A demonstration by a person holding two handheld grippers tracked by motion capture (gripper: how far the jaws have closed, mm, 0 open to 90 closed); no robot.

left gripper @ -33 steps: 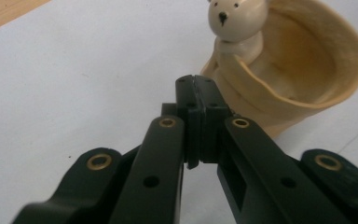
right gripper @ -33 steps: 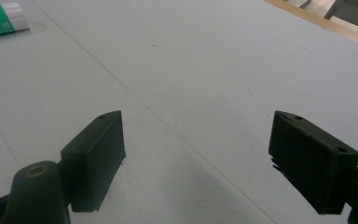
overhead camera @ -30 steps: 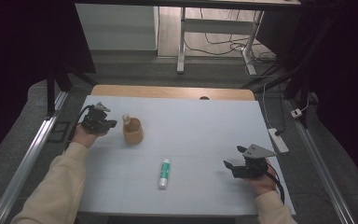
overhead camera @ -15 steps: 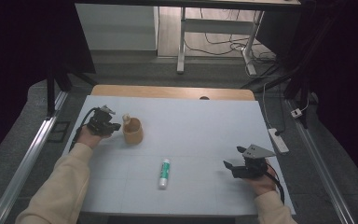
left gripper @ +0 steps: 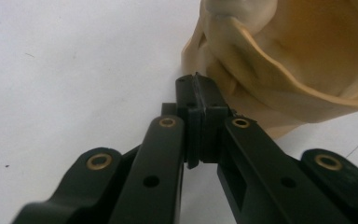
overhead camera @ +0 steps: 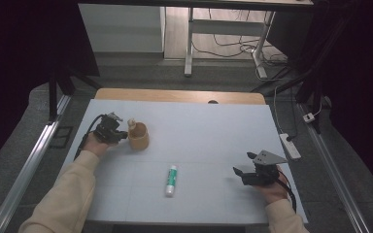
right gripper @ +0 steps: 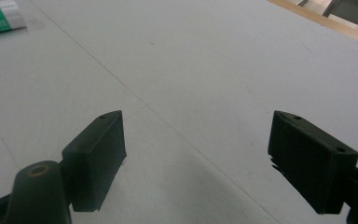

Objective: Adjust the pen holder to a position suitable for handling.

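Left gripper (left gripper: pixel 198 100), black jaws pressed together, beside smooth tan wavy-rimmed cup (left gripper: pixel 284 60); right gripper (right gripper: pixel 196 158) jaws spread over matte table (right gripper: pixel 191 56).

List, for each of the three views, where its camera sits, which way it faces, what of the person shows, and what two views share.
High view: above the person's side, facing forward and down on the table; both forearms show, with left gripper and right gripper.
Left gripper view: rides the left gripper, jaws shut, facing the tan cup.
Right gripper view: rides the right gripper, jaws open, facing bare table.
Shared: the green-and-white tube in high and right gripper views.
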